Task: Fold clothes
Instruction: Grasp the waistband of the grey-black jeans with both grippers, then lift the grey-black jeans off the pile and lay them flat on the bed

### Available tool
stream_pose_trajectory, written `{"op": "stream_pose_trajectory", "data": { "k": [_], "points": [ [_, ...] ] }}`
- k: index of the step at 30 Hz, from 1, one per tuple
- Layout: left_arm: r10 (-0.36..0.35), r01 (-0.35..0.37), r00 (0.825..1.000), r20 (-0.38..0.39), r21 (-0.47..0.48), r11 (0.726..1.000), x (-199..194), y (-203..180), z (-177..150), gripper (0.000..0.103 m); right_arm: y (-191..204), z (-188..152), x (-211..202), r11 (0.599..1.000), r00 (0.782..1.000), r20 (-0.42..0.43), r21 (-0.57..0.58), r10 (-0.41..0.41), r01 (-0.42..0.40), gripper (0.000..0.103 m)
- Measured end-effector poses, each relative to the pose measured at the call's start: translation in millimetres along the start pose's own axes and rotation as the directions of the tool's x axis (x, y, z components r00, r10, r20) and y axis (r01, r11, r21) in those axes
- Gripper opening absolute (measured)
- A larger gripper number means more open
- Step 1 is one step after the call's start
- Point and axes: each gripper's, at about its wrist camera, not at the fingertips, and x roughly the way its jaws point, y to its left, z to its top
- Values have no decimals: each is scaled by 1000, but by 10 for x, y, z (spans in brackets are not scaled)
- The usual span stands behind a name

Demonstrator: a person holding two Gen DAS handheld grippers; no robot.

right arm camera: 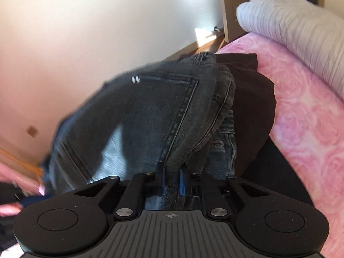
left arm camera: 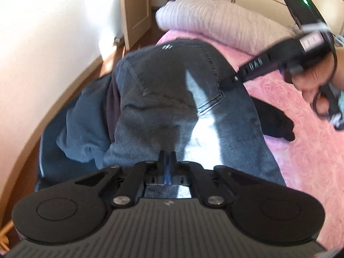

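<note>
A pair of dark grey jeans (left arm camera: 163, 90) is held up over a pink bed (left arm camera: 301, 150), back pocket facing me. My left gripper (left arm camera: 167, 157) is shut on the jeans' lower fabric. My right gripper (left arm camera: 228, 83) comes in from the right and is shut on the jeans' edge beside the pocket. In the right wrist view the jeans (right arm camera: 139, 111) fill the middle, and the right gripper (right arm camera: 172, 169) pinches a folded seam. A blue garment (left arm camera: 81, 124) lies left of the jeans. A black garment (left arm camera: 273, 120) lies on the bed to the right.
A rolled white-lilac duvet (left arm camera: 215, 19) lies at the far end of the bed, also in the right wrist view (right arm camera: 301, 34). A white wall (left arm camera: 43, 43) and wooden floor strip run along the bed's left side. A door (left arm camera: 137, 8) stands at the back.
</note>
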Motion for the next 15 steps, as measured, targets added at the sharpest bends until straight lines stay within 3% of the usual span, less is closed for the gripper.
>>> {"op": "stream_pose_trajectory", "data": {
  "k": [4,8,12,15],
  "points": [
    [-12,9,997,72,34,999,-369,-173,56,0,13,12,-608,997,992,101,-11,79,-79,7],
    [-55,44,989,137,80,996,-820,-518,146,0,-30,-197,-1423,990,970,199,19,136,-142,7],
    [-142,119,973,182,129,984,-1224,-1132,186,0,-298,-715,-2373,986,953,276,71,129,-154,7],
    [-229,194,954,191,187,963,-1474,-1839,173,0,-664,-1312,-3141,979,946,316,155,75,-130,7]
  ]
}}
